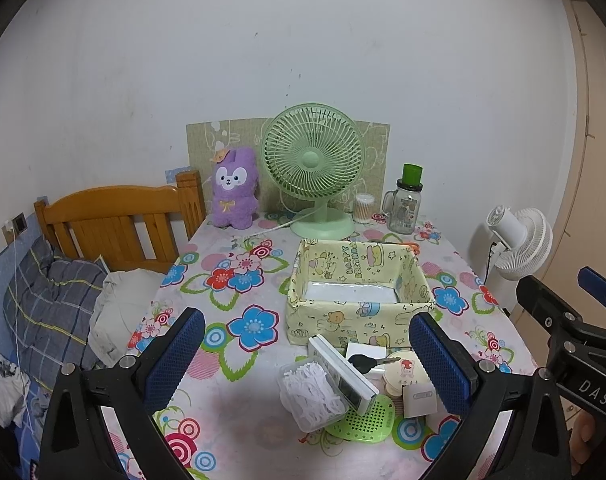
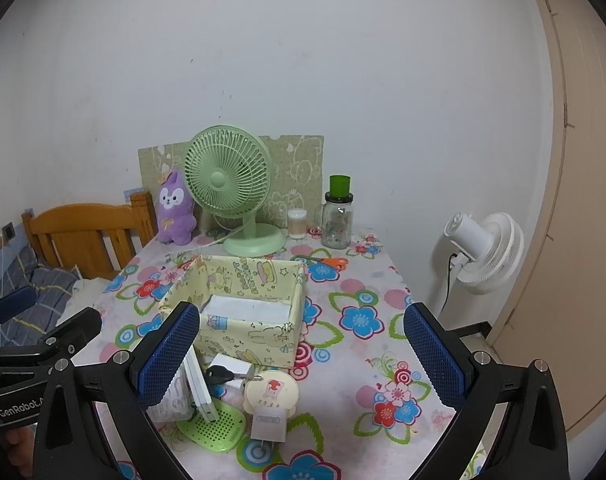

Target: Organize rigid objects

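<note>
Left tongs (image 1: 307, 356), right tongs (image 2: 301, 354) wide, dimpled blue pads; perforated green disc (image 1: 363, 420) below.

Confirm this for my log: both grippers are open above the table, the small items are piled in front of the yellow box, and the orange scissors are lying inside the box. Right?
Not quite. The scissors lie on the tablecloth behind the box, beside the glass jar, as the right wrist view shows. The rest holds.

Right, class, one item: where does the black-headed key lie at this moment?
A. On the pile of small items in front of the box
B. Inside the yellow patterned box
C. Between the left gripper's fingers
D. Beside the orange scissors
A: the key rests across the small items heaped just in front of the yellow box, outside it, and no gripper touches it.
</note>
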The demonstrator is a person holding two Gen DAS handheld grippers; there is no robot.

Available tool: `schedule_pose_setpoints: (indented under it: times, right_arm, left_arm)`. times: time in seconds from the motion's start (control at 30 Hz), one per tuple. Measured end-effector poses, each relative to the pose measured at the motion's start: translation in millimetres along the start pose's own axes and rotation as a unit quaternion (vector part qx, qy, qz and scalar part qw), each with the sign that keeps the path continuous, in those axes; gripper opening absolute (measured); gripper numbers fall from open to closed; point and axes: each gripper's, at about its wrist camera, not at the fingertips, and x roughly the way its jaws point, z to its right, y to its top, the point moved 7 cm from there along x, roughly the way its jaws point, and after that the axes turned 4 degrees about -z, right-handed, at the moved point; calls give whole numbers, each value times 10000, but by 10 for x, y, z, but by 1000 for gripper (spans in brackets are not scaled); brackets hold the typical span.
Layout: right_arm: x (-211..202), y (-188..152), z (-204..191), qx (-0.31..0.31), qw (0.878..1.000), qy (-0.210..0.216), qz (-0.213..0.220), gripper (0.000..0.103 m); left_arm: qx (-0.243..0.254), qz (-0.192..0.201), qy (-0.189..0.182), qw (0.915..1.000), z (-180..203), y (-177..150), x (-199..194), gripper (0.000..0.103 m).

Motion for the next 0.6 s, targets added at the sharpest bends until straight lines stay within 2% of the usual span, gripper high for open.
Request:
schedule_pose_setpoints:
  times: [0.6]
  right_arm:
    - [193,-61,1,34,9998,120,-171,103]
  left_arm:
    - [-73,-278,19,9996,-21,-138,293,103]
